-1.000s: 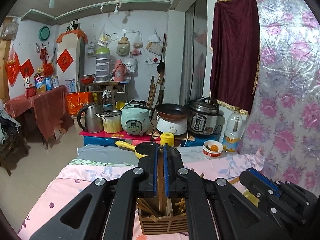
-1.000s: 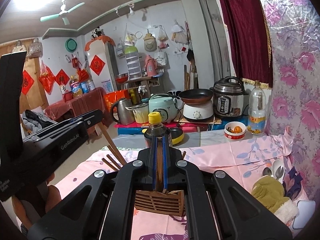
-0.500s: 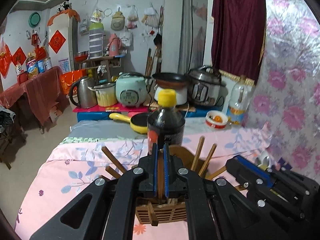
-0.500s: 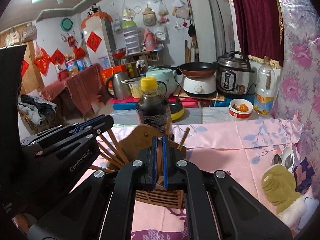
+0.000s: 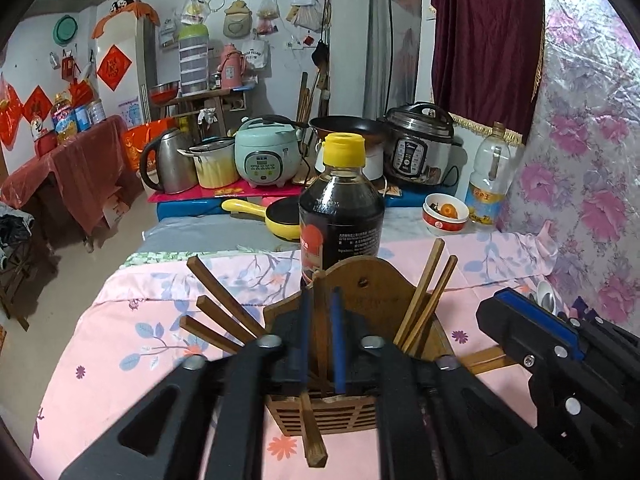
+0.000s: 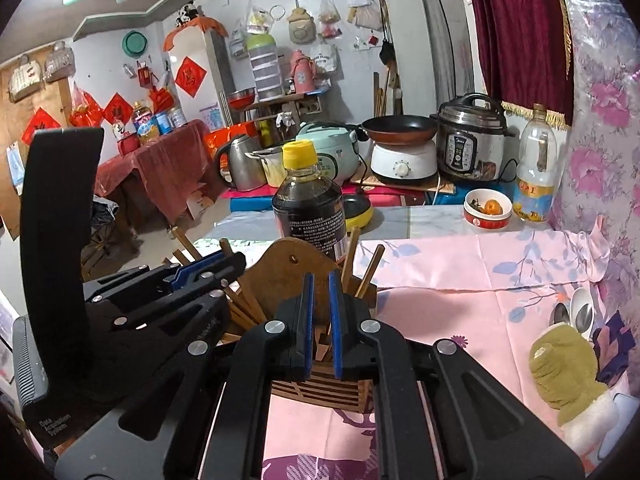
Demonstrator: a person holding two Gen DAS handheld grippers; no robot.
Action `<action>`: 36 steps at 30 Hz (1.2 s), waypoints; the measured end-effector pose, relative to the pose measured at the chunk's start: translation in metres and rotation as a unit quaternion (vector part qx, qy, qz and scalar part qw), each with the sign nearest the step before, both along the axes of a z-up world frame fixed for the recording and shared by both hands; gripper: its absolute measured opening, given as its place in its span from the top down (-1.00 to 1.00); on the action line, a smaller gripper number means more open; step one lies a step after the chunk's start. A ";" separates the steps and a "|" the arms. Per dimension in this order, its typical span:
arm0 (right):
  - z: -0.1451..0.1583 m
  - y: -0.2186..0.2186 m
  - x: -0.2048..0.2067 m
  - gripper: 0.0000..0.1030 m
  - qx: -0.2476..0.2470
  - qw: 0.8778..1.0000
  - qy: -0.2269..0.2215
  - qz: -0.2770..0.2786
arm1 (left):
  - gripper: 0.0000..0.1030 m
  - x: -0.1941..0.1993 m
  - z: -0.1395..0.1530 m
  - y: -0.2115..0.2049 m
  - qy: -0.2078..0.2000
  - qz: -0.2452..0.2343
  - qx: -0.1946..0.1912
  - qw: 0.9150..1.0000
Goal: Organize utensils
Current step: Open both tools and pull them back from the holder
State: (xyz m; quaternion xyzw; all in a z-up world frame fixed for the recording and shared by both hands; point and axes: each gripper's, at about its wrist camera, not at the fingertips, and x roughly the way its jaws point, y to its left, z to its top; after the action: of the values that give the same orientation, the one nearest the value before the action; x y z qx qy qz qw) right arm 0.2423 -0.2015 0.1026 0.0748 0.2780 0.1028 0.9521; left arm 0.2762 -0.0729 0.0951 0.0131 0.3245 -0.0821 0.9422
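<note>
Since a second ago both grippers have come down over the wooden holder, which then showed only low between the fingers and now fills the middle of each view, and both sets of jaws, then pressed together on a chopstick, have just been opening. The left gripper stands with its blue pads apart; one chopstick is upright between them with a gap on either side, so it is let go, its lower end showing in front of the holder's slatted wall. The right gripper has parted its pads only a little; brown stick ends show low in the gap, and whether the pads touch them cannot be told. More chopsticks fan out of the holder's left side and two lean out of its right side. Just behind the holder stands a dark sauce bottle with a yellow cap. The holder rests on a pink flowered cloth. Well to the right of the holder, by the flowered wall, lie a green mitt and some spoons. Far behind the holder are a yellow pan, a red-and-white bowl, an oil bottle, a kettle and cookers.
</note>
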 end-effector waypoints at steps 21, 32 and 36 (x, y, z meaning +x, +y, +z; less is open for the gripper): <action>0.048 -0.025 -0.072 -0.03 0.011 0.991 -0.111 -0.072 | -0.89 -0.118 0.064 0.001 -0.210 0.067 0.100 0.970; 0.075 -0.026 -0.130 -0.67 0.011 0.978 -0.184 -0.098 | -0.89 -0.152 0.072 0.013 -0.230 0.092 0.107 0.963; 0.081 -0.034 -0.149 -0.85 0.024 0.972 -0.202 -0.116 | -0.89 -0.164 0.079 0.020 -0.239 0.101 0.091 0.961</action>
State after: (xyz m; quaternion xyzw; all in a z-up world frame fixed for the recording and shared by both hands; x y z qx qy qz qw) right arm 0.0934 -0.2351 0.1836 0.1070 0.0666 0.0113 0.9920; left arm 0.1121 -0.0531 0.1741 0.0854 0.0955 0.0486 0.9906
